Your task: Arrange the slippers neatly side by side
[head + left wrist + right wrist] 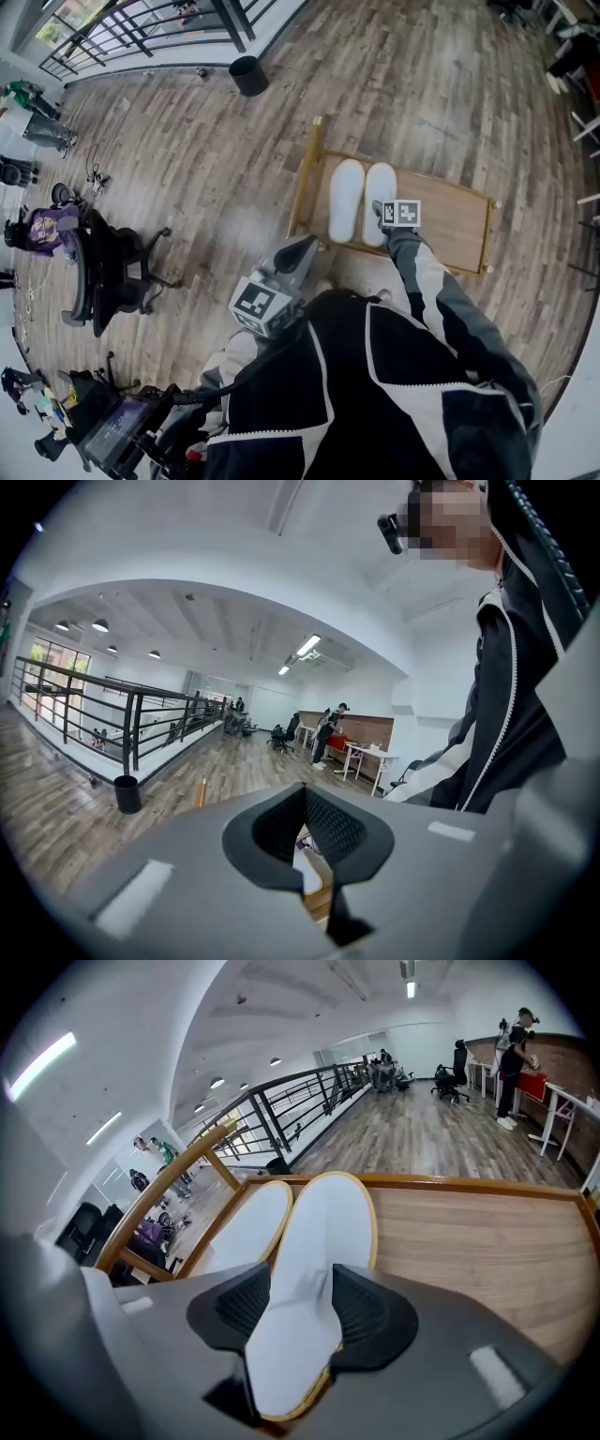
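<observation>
"Looking along the right gripper [291,1309], what sat between its ribbed black pads [361,1312]?"
"A flat white slipper [319,1232], tan-edged. The jaws stood wide, not pressing it. Its twin [246,1227] lay just beside it, both in a rimmed wooden tray [469,1241]."
"And the left gripper [305,808]?"
"Closed, empty."

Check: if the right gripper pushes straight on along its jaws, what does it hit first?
The right gripper would first meet the white slipper lying between its open jaws, probably pressing it onto the wooden platform underneath.
</observation>
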The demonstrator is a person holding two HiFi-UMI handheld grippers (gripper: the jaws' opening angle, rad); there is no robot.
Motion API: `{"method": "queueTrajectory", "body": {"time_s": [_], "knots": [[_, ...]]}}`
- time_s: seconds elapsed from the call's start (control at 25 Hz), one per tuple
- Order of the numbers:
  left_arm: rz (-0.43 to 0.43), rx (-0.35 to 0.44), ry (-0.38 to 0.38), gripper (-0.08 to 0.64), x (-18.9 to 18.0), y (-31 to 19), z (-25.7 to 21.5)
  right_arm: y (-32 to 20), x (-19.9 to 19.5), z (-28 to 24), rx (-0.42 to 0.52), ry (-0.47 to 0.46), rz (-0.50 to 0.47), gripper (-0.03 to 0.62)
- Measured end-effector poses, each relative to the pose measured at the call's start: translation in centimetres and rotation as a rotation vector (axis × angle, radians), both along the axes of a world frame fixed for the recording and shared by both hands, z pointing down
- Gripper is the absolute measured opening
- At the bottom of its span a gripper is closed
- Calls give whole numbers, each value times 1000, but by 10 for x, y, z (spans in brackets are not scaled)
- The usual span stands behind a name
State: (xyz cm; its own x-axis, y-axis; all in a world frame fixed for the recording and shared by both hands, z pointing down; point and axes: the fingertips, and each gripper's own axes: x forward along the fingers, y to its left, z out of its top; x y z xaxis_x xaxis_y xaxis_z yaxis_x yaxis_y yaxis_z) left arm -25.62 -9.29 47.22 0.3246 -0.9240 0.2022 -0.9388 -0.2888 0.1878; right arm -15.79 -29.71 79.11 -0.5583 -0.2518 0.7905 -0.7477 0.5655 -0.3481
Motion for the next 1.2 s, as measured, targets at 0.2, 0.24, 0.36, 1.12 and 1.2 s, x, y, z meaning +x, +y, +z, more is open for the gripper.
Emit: {"method": "queueTrajectory", "body": {"time_s": [0.2,0.24,0.36,1.12,1.2], "knots": [[47,16,19,18,11,-13,-2,-9,4,-39,92,-62,8,195],[57,18,23,18,14,-16,-3,-11,4,-53,117,-87,7,193],[92,37,38,18,25,-28,-3,-15,3,-103,196,-189,4,188],[354,108,100,18,139,-87,-23,99,120,-313,711,-389,-175,2],[381,111,104,18,153,-90,-25,102,137,-312,709,-390,-142,2]]}}
